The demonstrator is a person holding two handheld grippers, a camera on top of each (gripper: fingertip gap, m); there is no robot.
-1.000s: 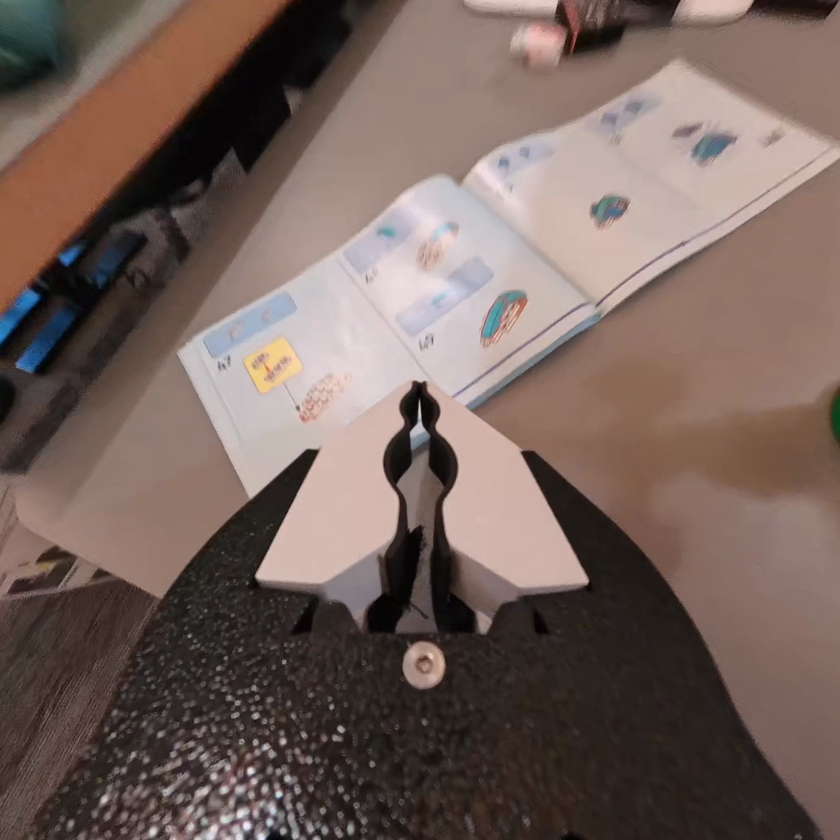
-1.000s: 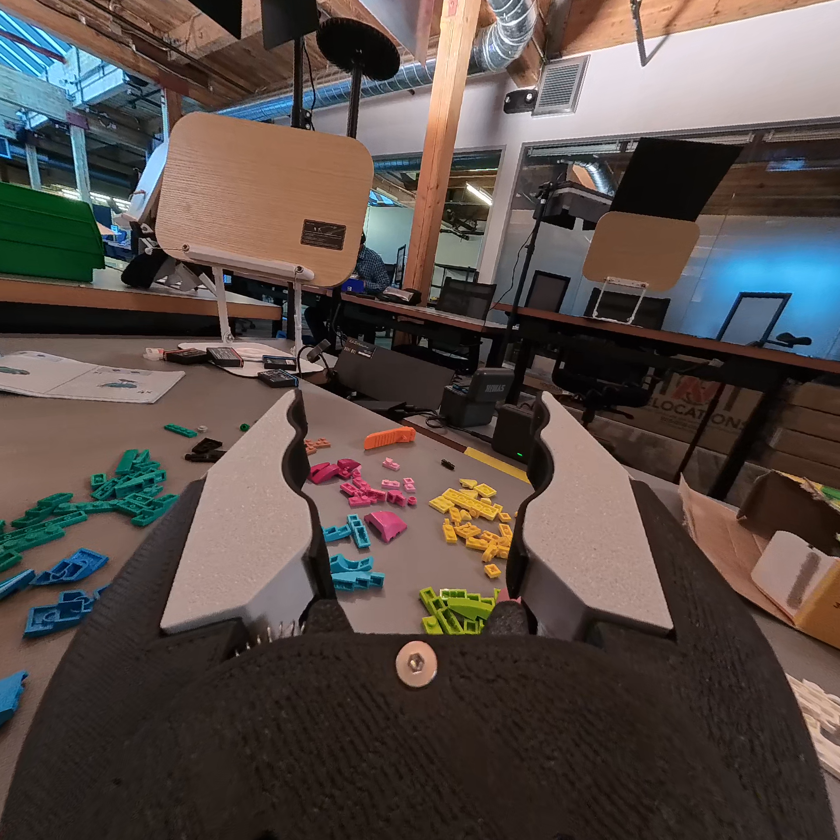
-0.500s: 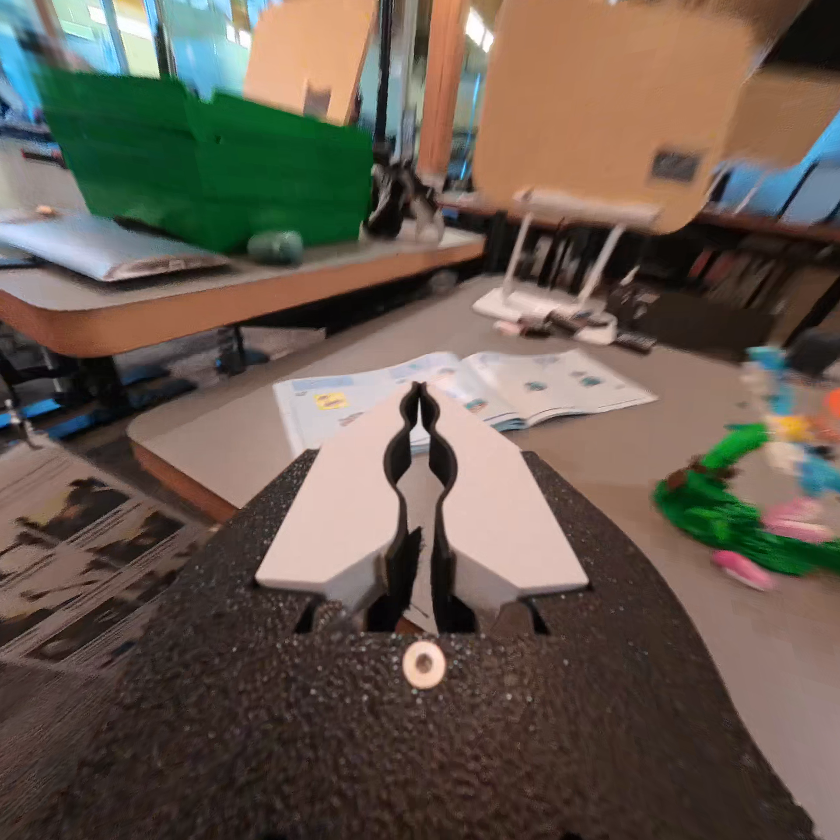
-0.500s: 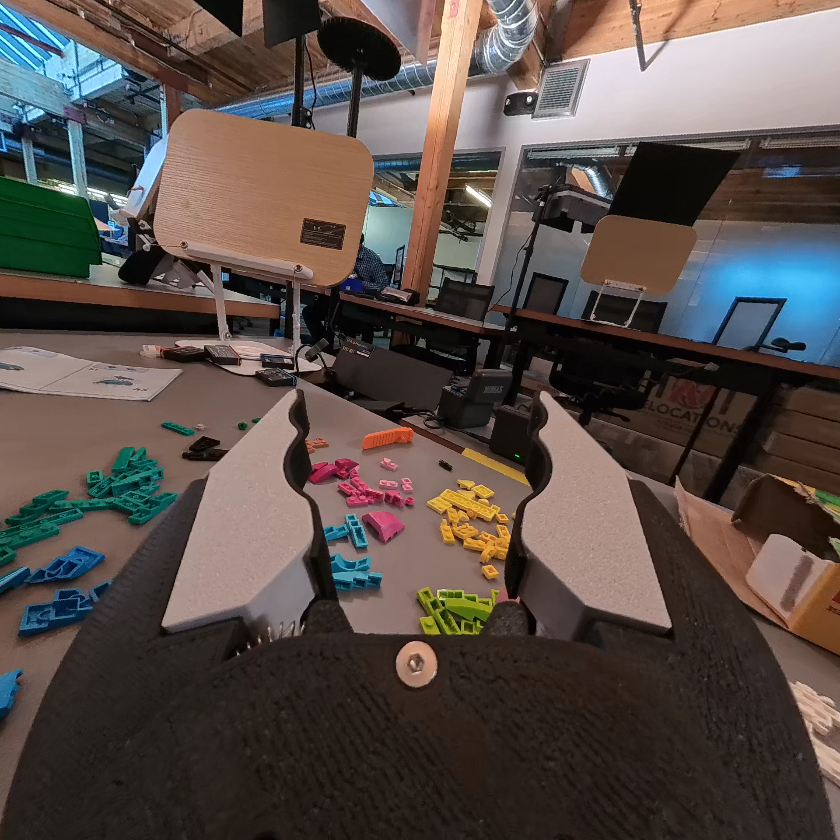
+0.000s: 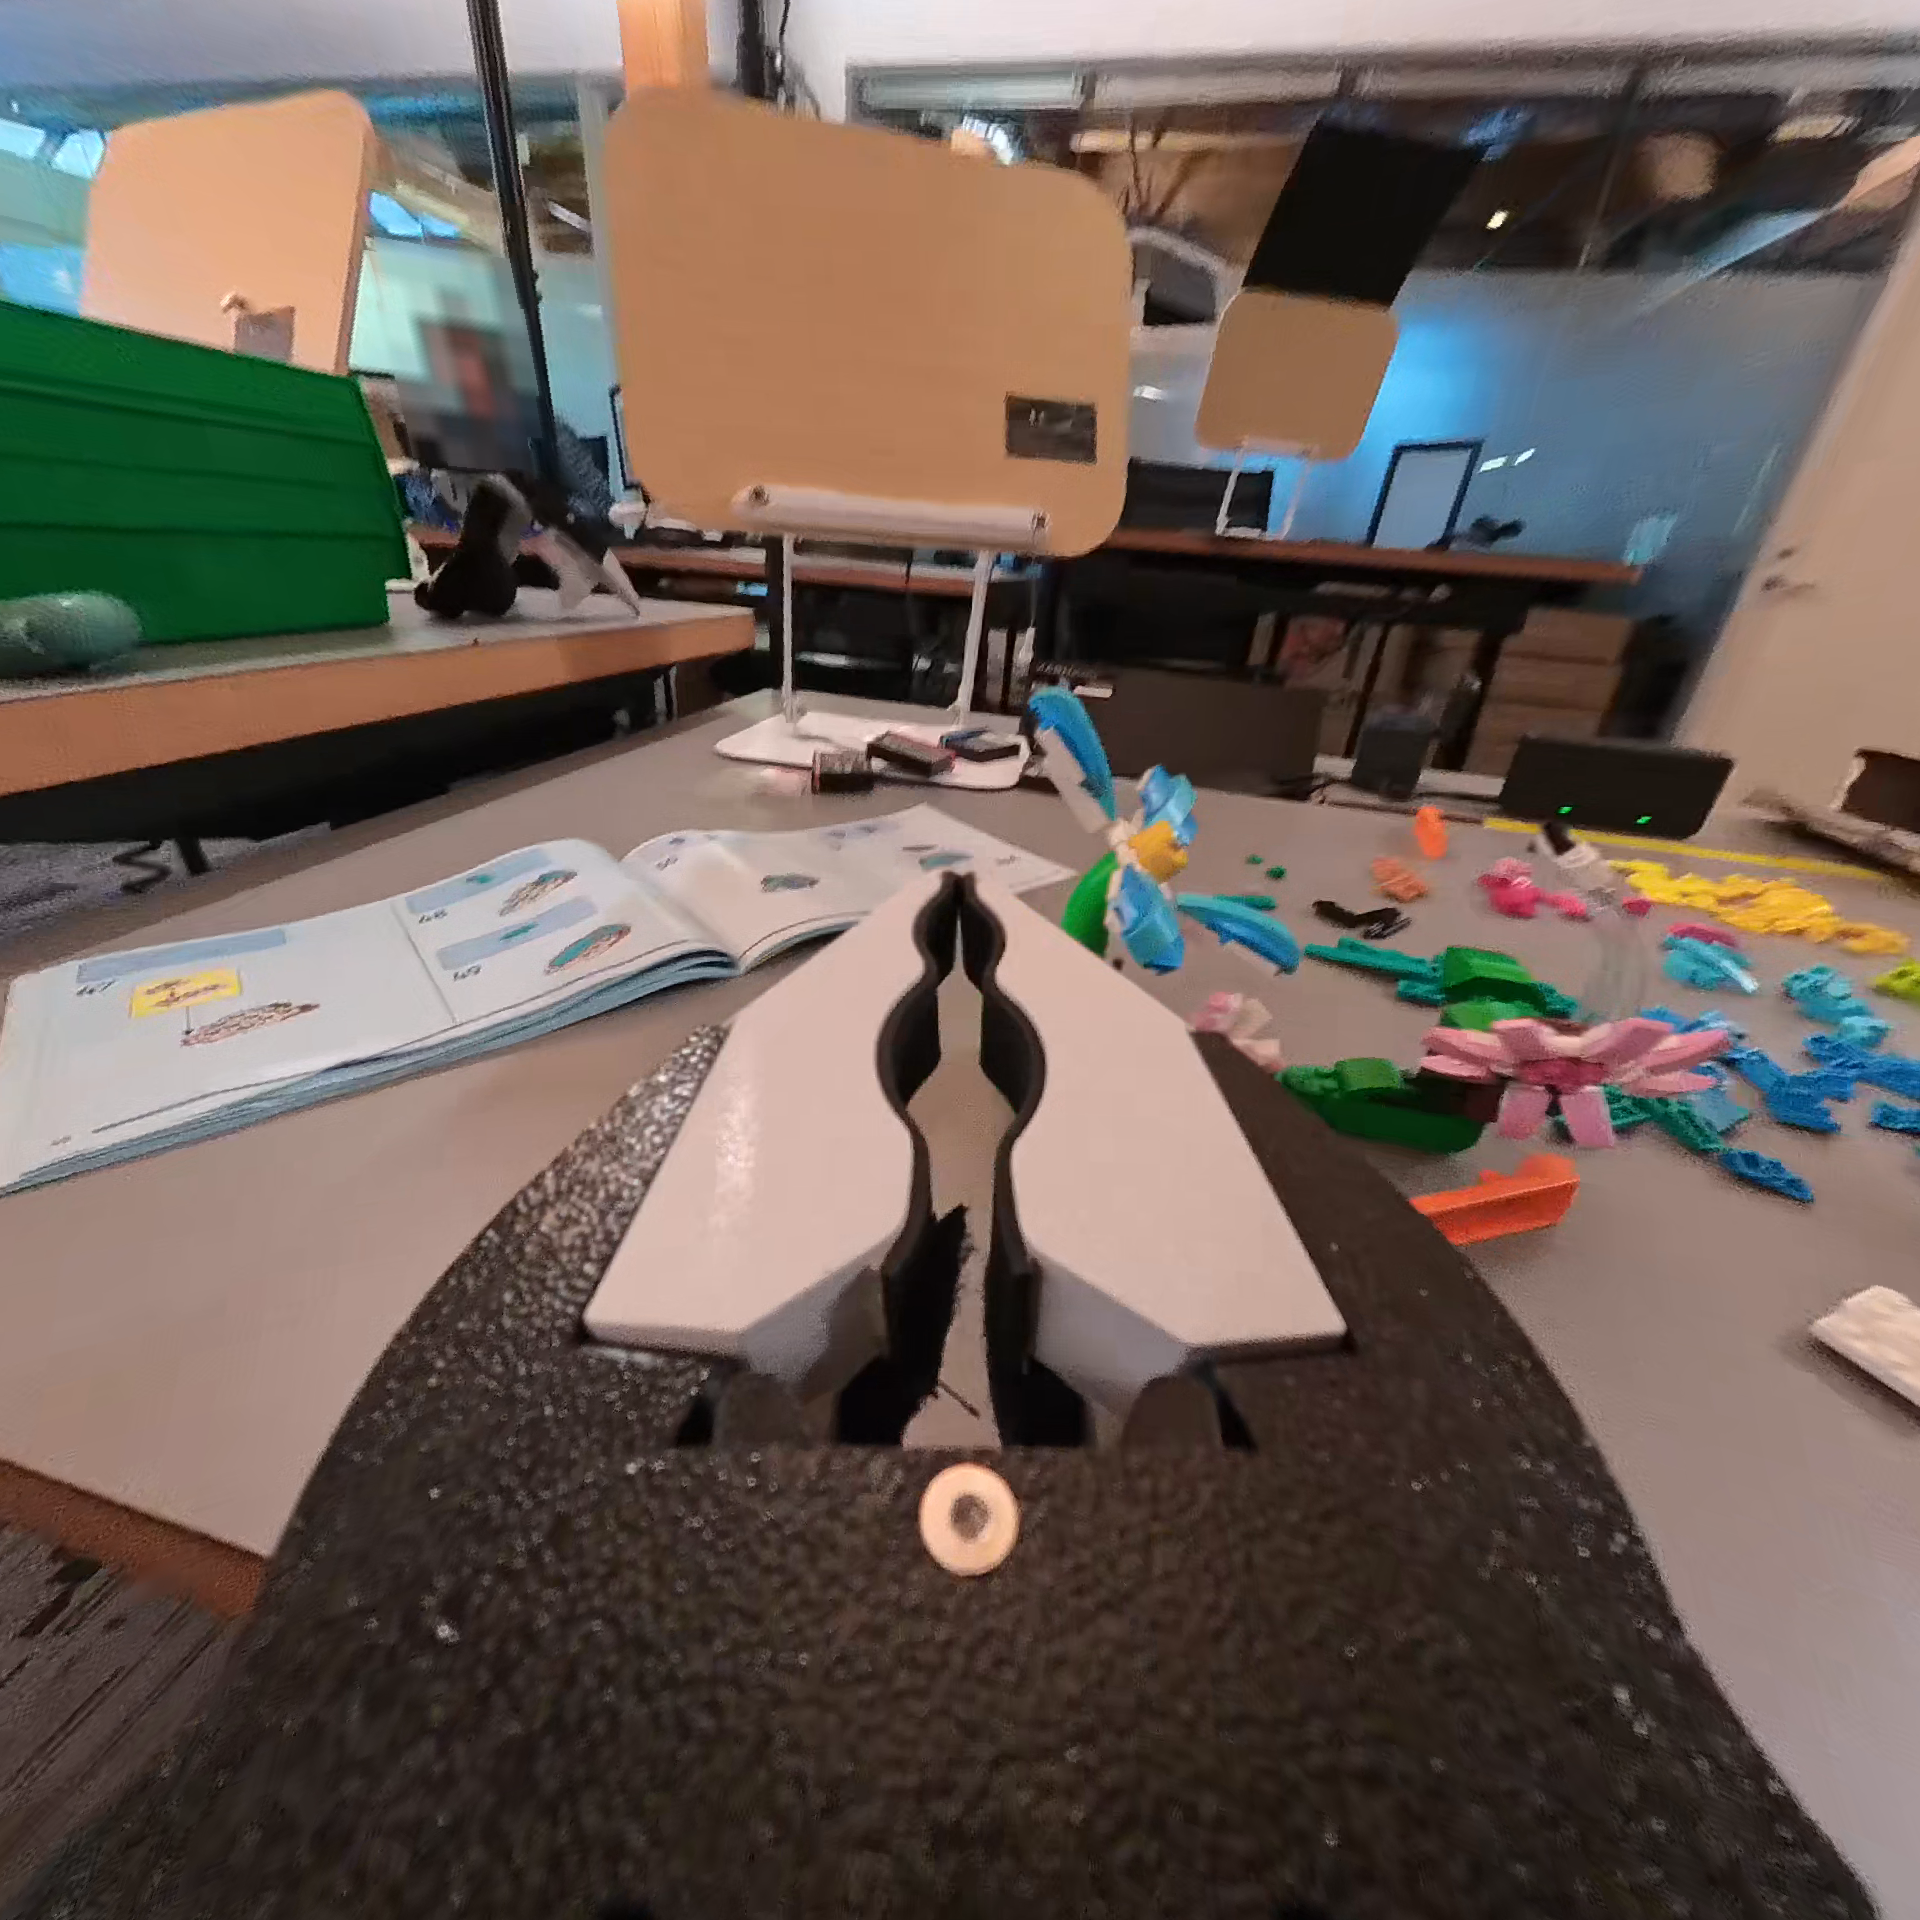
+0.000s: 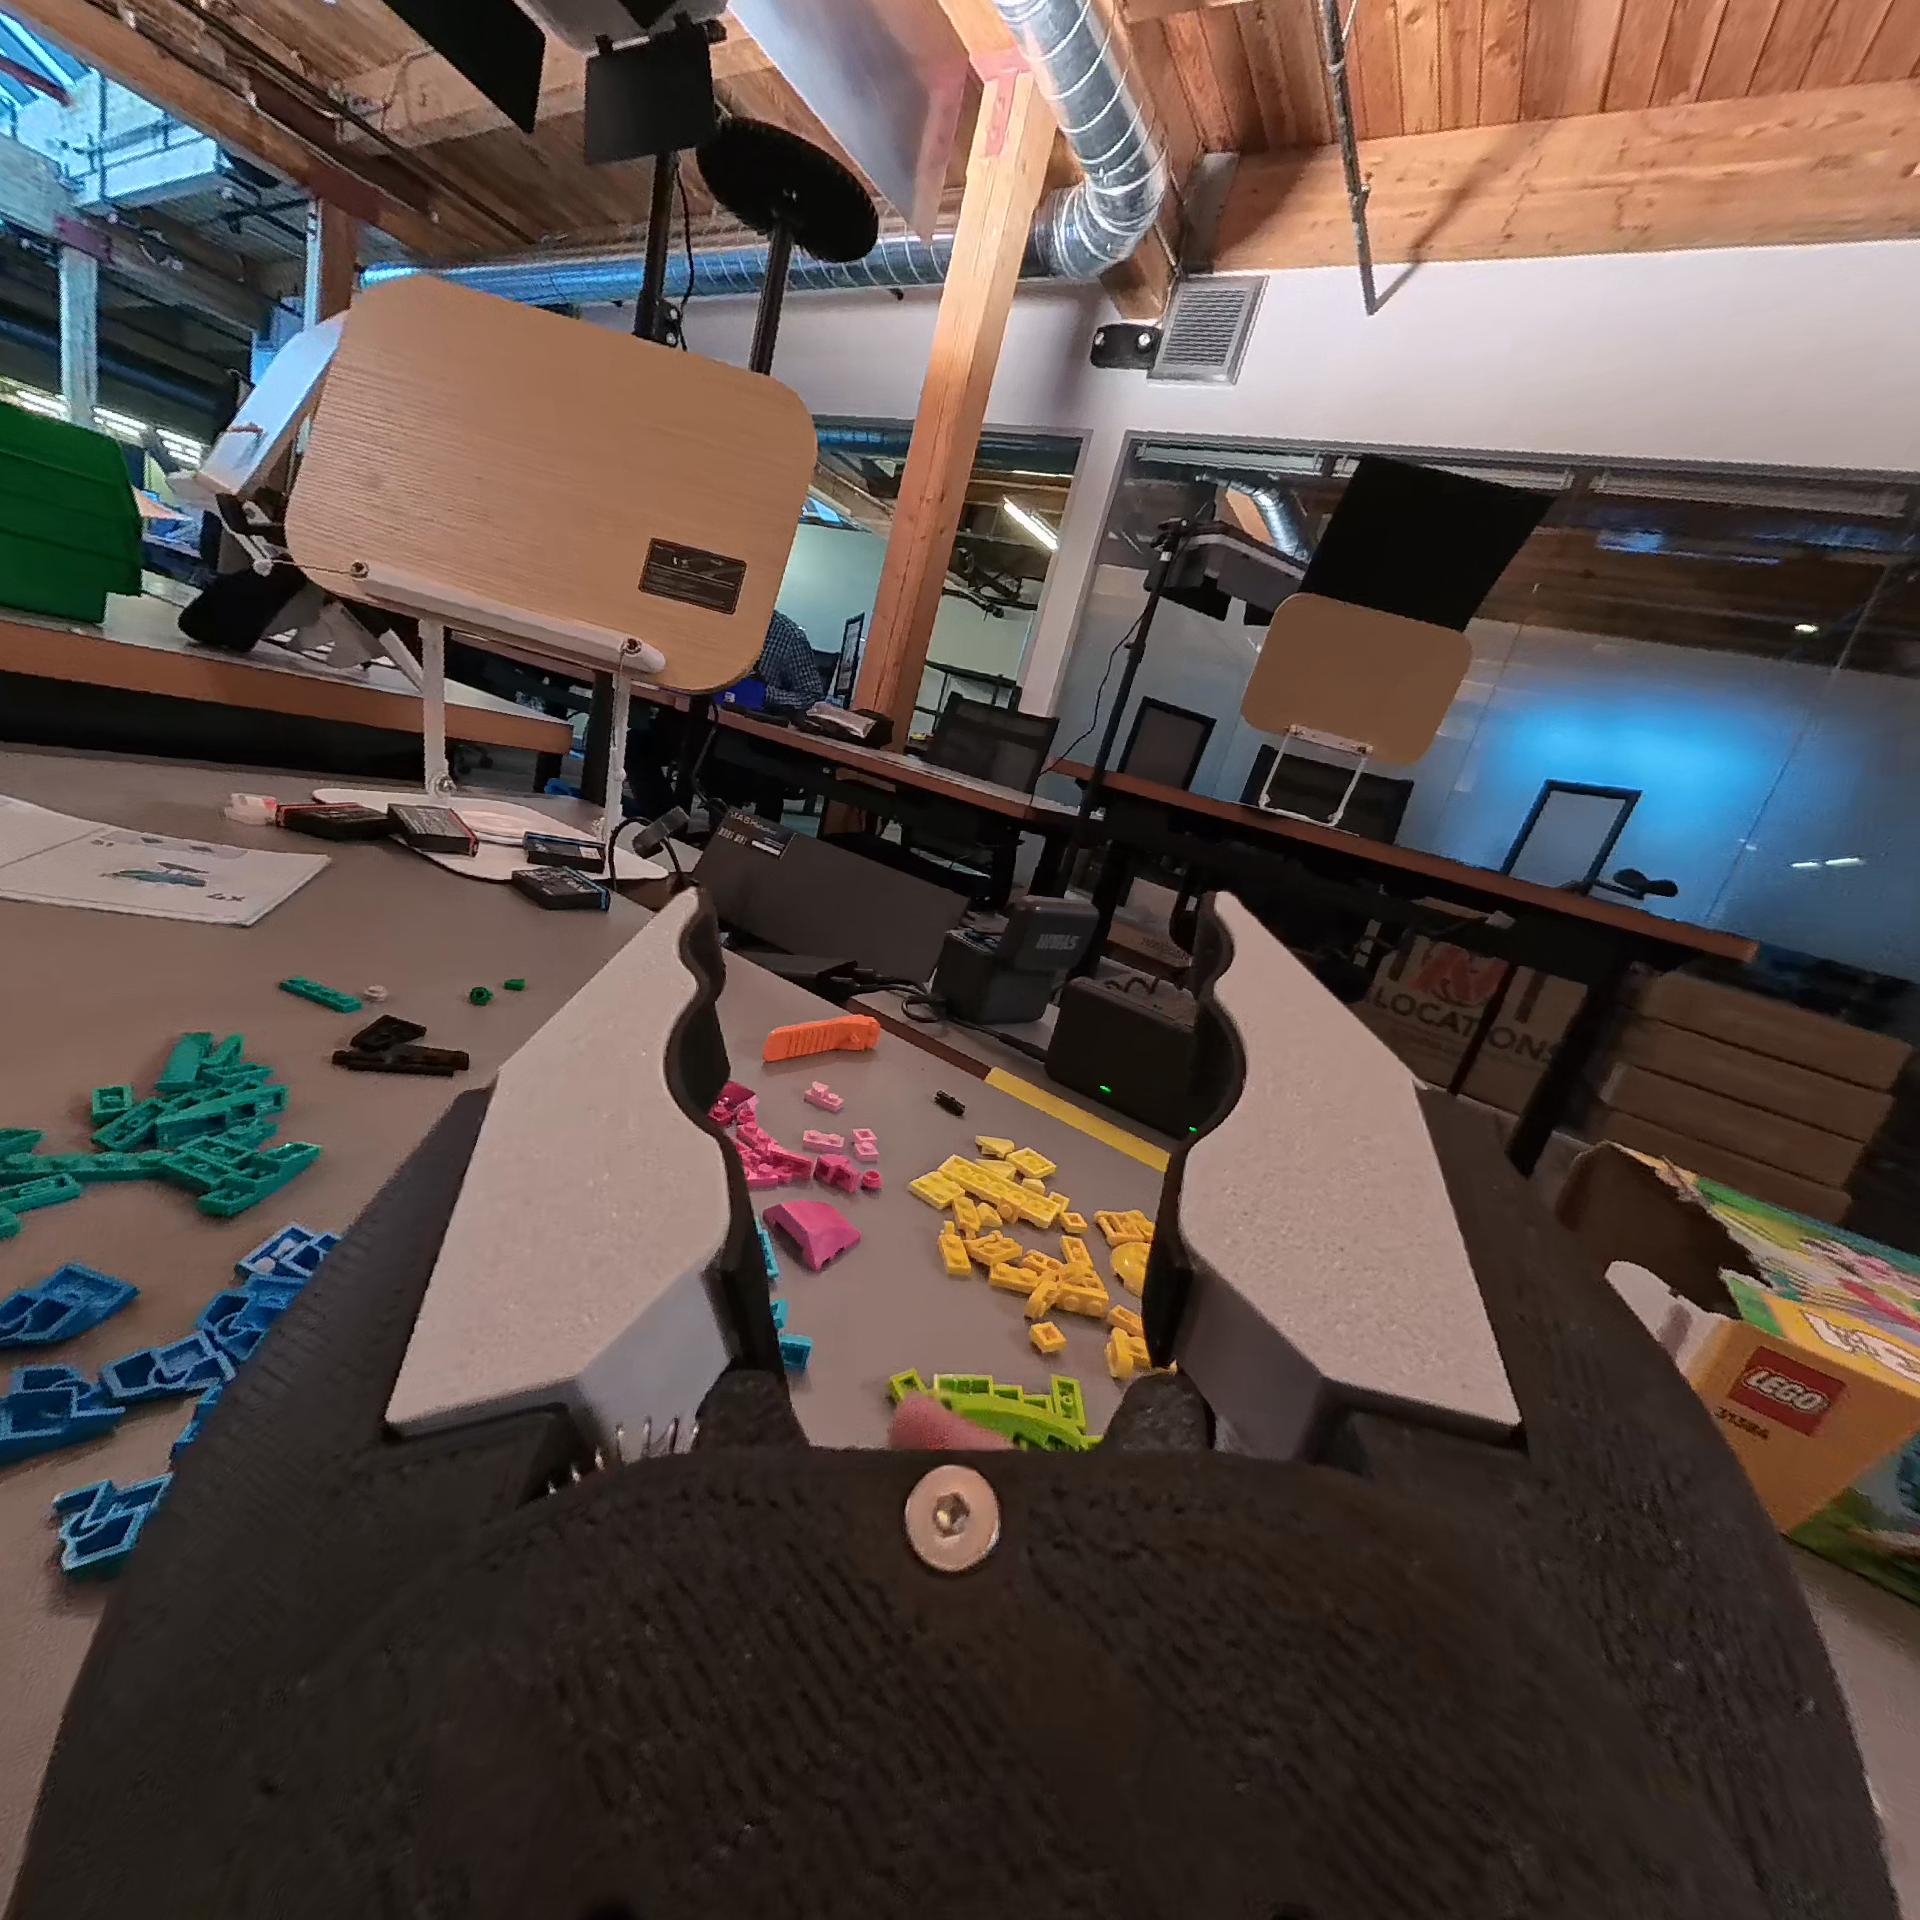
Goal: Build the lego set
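Note:
My left gripper (image 5: 958, 891) is shut and empty, above the table's near left part. The open instruction booklet (image 5: 416, 966) lies ahead of it on the left. A built blue flower (image 5: 1143, 862) stands ahead on the right, and a built pink flower (image 5: 1558, 1070) on a green stem lies beside it. My right gripper (image 6: 956, 914) is open and empty, held above sorted loose bricks: yellow (image 6: 1029, 1226), magenta (image 6: 800, 1164), lime green (image 6: 997, 1403), teal (image 6: 197, 1143) and blue (image 6: 114, 1361) piles.
An orange brick separator (image 5: 1496, 1195) lies near the pink flower; another (image 6: 821, 1039) lies beyond the magenta pile. A wooden board on a white stand (image 5: 862, 332) stands at the table's far side with small black boxes (image 6: 426, 826). The set's box (image 6: 1808, 1392) sits right. The table's front edge (image 5: 125, 1538) is left. Left tips to right tips: about 45 cm. It is some 15 cm from my left tips to the orange brick separator (image 5: 1496, 1195).
My left gripper has swung up and to the right, from pointing down at the booklet to facing across the table with the flowers in view. My right gripper has drifted slightly and stays open.

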